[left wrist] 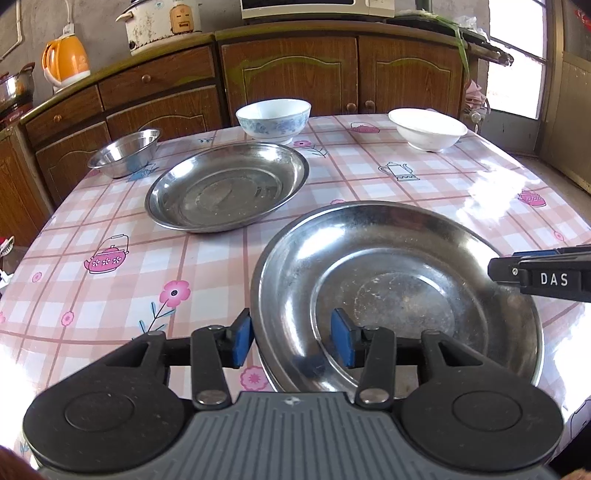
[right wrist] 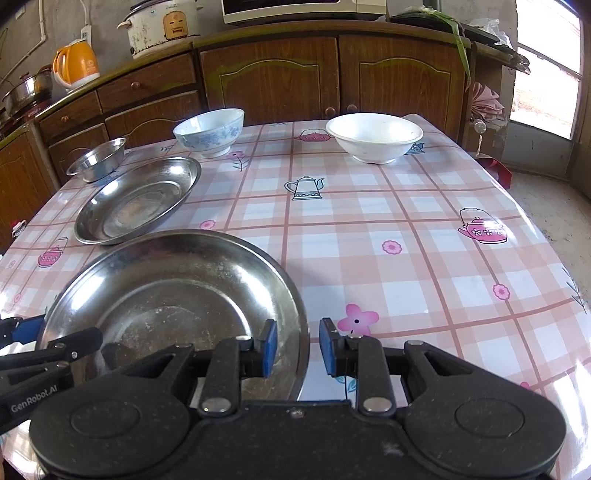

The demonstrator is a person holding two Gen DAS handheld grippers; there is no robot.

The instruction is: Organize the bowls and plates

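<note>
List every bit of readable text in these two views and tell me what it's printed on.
"DAS": white letters on the right gripper, seen entering the left wrist view.
"GenRobot.AI": on the left gripper body, at the right wrist view's left edge.
Rice cooker panel and orange kettle mark: too blurred to read.

On the table [right wrist: 406,240], the near plate [right wrist: 173,288] is set at 7 o'clock, the second plate [right wrist: 136,201] behind it at 10; three bowls [right wrist: 373,136] are ranged along the far edge.
</note>
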